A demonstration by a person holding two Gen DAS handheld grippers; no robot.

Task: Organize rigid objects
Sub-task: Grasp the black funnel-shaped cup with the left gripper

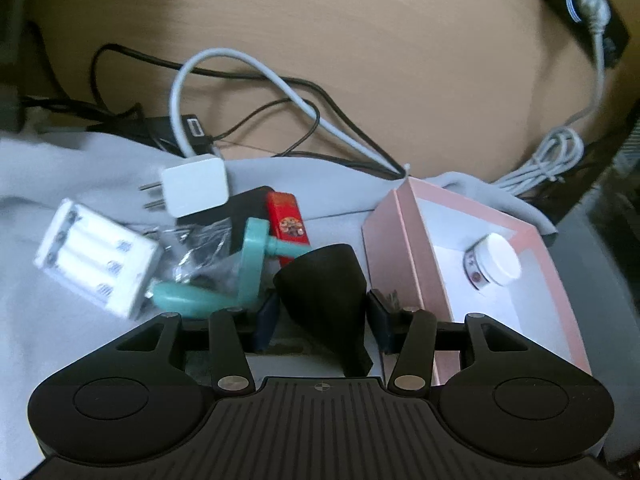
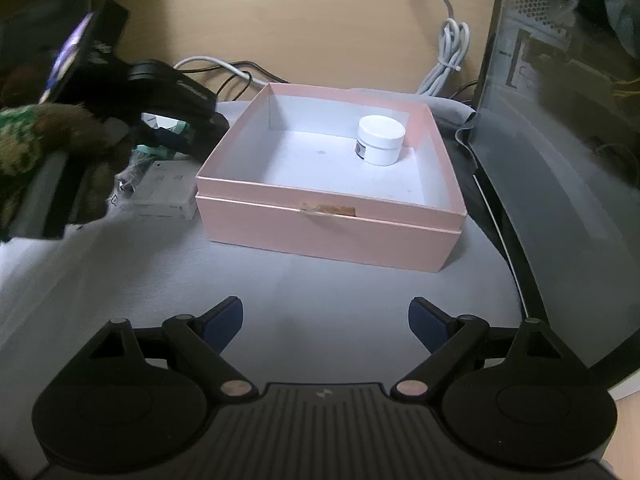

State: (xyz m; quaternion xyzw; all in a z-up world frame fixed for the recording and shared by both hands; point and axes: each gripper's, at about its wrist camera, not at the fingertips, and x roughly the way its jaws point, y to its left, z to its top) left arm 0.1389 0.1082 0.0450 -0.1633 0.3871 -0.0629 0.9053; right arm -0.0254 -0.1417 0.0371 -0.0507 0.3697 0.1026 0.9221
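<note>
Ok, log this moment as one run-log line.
left gripper: shut on black funnel-shaped piece, beside pink box | right gripper: open, empty | in box: white jar

box (image 2: 328, 236): matt pink cardboard
jar (image 2: 381, 135): smooth white plastic
cloth (image 2: 280, 284): soft grey fabric
desk (image 1: 320, 32): smooth wood
funnel (image 1: 324, 296): matt black plastic

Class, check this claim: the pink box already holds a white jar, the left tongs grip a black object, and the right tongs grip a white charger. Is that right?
Not quite. The right tongs are open and hold nothing, as the right wrist view shows. The pink box does hold the white jar, and the left tongs grip the black object.
</note>
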